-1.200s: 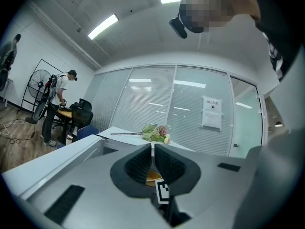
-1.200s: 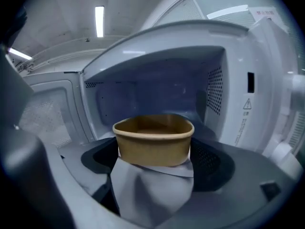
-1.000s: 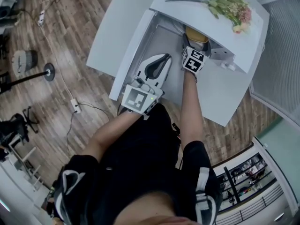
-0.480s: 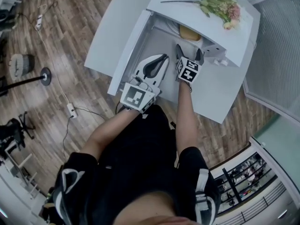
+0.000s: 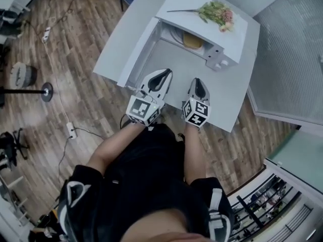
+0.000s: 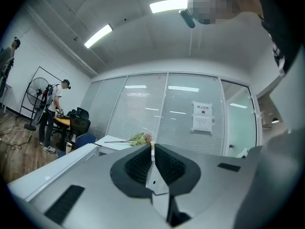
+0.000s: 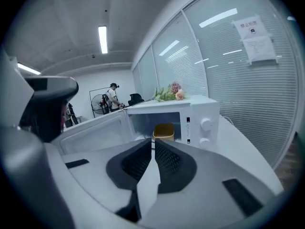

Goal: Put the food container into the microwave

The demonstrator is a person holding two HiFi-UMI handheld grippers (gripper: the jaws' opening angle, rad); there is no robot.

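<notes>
A yellow food container [image 5: 193, 40] sits inside the white microwave [image 5: 222, 39], whose door [image 5: 141, 52] hangs open to the left. In the right gripper view the container [image 7: 163, 131] shows through the opening of the microwave [image 7: 205, 113], a good way beyond my right gripper [image 7: 153, 142]. Both grippers hover over the table in front of the microwave. My left gripper [image 5: 165, 72] is shut and holds nothing. My right gripper [image 5: 197, 81] is shut and empty too. The left gripper [image 6: 152, 147] points above the microwave.
A bunch of flowers [image 5: 216, 11] lies on the microwave's top. The white table [image 5: 237, 100] ends close to my body. A glass partition with blinds [image 7: 228, 56] stands on the right. A person [image 6: 53, 113] and a floor fan [image 6: 37, 97] stand far off on the left.
My right gripper let go of the container inside the microwave, drew back toward my body and shut. The left gripper also pulled back a little. The container stays inside.
</notes>
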